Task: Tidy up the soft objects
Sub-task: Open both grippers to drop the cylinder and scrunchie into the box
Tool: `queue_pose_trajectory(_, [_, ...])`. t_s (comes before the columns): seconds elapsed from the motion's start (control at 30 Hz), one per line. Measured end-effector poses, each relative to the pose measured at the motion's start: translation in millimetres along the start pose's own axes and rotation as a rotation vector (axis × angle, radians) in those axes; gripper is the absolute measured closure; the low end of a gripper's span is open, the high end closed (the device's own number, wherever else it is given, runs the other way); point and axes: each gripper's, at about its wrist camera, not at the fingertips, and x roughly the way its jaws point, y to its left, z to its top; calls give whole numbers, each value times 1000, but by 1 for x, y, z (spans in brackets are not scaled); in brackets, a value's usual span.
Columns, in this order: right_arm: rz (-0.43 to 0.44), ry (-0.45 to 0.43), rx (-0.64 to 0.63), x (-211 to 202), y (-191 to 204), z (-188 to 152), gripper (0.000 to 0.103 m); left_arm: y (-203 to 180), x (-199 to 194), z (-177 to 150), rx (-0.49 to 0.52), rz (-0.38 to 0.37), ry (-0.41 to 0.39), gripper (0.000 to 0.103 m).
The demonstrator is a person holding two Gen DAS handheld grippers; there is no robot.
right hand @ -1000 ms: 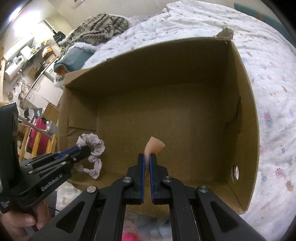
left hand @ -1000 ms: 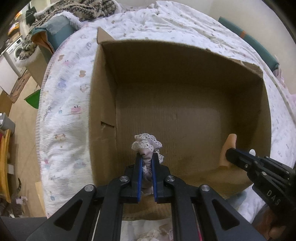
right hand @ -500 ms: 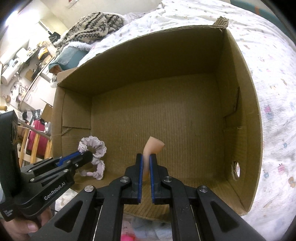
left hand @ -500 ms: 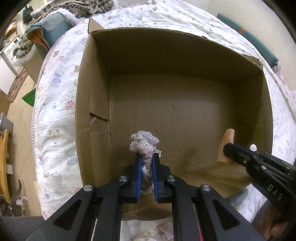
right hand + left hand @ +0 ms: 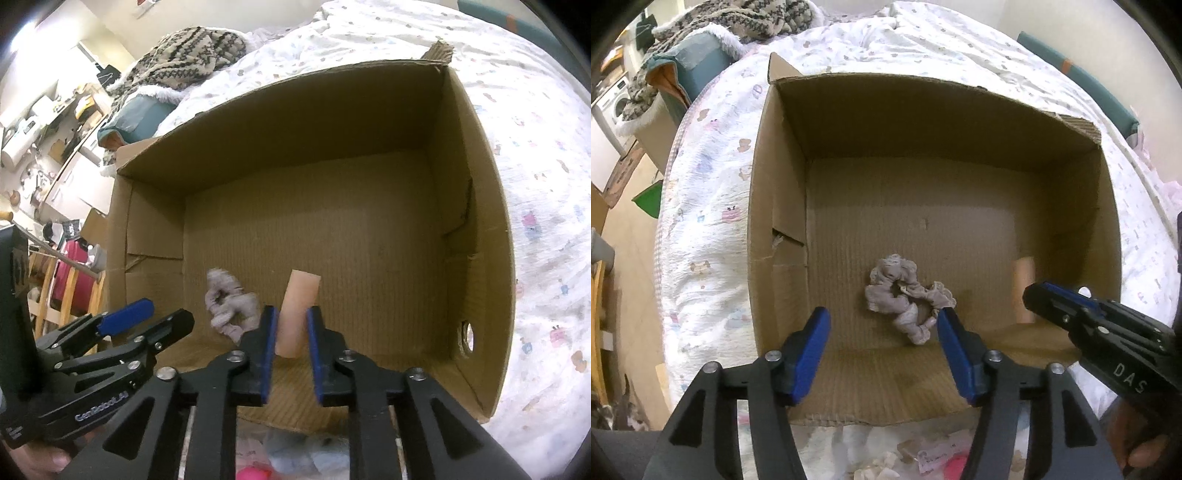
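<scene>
With both jaws just opening, the left gripper [image 5: 882, 332] had freed the lilac scrunchie [image 5: 905, 295] onto the cardboard box [image 5: 923, 110] floor, while the right gripper's [image 5: 291, 325] blue pads flanked the peach sponge [image 5: 297, 314] (possibly snagging it on withdrawal).

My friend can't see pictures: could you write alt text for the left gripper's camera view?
A lilac frilly scrunchie lies inside an open cardboard box on a bed, just released by the left gripper, whose jaws have been opening. At right, the right gripper sits by a peach-coloured piece.
</scene>
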Motion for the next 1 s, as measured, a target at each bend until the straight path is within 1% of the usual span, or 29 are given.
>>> queue_pose_trajectory(0.07, [-2,4,10,-1,-1,0,81,1,-3,-1,2,11,-3,45])
queue_pose_trajectory(0.13, [-7,7,21,-3,-3,-1,73,4,-5,-2,2,8,-2,44])
queue_pose_trajectory(0.17, [-7,5,29,-4,-4,-2,58,5,-6,-2,1,3,-1,44])
queue_pose_trajectory(0.2, [-3,-2,37,-7,-4,-3,38,5,-7,-2,-1,-3,0,43])
queue_pose_trajectory(0.23, [3,-18,46,-10,-5,-4,34,7,-8,-2,-2,-7,0,43])
queue_pose_trajectory(0.4, [2,-56,28,-26,2,-6,34,6,-23,-8,13,-13,-18,41])
queue_pose_trajectory(0.57, [-13,-87,26,-43,4,-15,34,5,-41,-16,25,-2,-43,41])
queue_pose_trajectory(0.7, [-29,-110,28,-57,4,-27,34,10,-54,-26,17,0,-58,40])
queue_pose_trajectory(0.83, [-53,-149,27,-71,2,-44,34,13,-67,-40,31,23,-85,40])
queue_pose_trajectory(1.0, [-76,-166,20,-81,4,-62,34,13,-78,-58,19,34,-97,40])
